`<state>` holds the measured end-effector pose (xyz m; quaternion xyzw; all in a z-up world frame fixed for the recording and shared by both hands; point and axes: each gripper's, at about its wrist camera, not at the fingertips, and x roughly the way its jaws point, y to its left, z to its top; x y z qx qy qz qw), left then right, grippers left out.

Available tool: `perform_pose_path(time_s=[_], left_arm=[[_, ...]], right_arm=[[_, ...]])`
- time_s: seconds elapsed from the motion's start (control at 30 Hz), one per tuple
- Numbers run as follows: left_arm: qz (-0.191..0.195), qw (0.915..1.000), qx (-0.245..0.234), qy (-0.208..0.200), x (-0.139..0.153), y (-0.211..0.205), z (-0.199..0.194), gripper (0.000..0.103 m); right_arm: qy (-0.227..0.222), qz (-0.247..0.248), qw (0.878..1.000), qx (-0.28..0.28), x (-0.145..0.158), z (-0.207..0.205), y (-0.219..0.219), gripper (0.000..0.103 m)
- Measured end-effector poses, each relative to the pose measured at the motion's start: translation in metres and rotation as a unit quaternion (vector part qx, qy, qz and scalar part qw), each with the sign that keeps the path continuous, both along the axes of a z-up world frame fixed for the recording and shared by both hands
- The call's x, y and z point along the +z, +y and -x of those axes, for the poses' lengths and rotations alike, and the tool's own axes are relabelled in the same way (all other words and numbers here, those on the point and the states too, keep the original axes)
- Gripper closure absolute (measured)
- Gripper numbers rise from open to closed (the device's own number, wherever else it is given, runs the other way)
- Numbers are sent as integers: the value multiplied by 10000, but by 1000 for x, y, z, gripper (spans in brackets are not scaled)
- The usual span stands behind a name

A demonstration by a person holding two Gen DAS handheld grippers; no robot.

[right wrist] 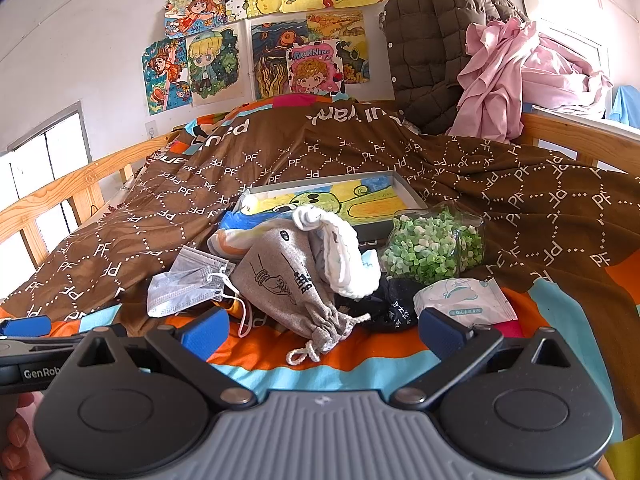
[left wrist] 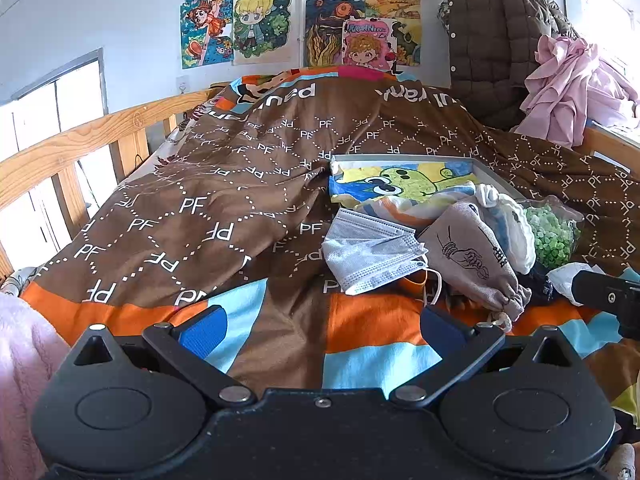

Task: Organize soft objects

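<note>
A pile of soft things lies on the brown and orange quilt (left wrist: 208,216). It holds a grey face mask (left wrist: 372,252) (right wrist: 184,284), a grey drawstring pouch (left wrist: 476,260) (right wrist: 288,284), a white knitted piece (right wrist: 344,248), a dark sock (right wrist: 392,304), a wet-wipe packet (right wrist: 460,300) and a bag of green and white bits (right wrist: 436,248) (left wrist: 556,236). A shallow grey tray (right wrist: 412,192) (left wrist: 404,156) with a cartoon drawing inside sits behind the pile. My left gripper (left wrist: 320,332) is open, short of the mask. My right gripper (right wrist: 320,332) is open, just before the pouch's drawstring.
Wooden bed rails (left wrist: 80,136) run along the left and right (right wrist: 560,128). A brown quilted jacket (right wrist: 436,40) and pink clothes (right wrist: 516,76) are heaped at the far right. Drawings (left wrist: 260,24) cover the wall. A pink fleece (left wrist: 20,364) lies at the near left.
</note>
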<state>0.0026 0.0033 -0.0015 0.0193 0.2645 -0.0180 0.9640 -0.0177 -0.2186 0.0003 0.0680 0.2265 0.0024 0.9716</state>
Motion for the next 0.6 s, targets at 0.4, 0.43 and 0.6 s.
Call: perform_pose_path(time_s=[0.4,0.43,0.6], left_arm=[[6,10000,-13,-9,1,0,0,1],[5,10000,-13,-6,1,0,0,1],[13,10000,-7,-7,0,0,2,1]], right_arm=[[1,0,10000,6,0,0,0,0],[0,-1,10000,8,0,0,0,0],[0,0,10000,4,-1,0,-1,0]])
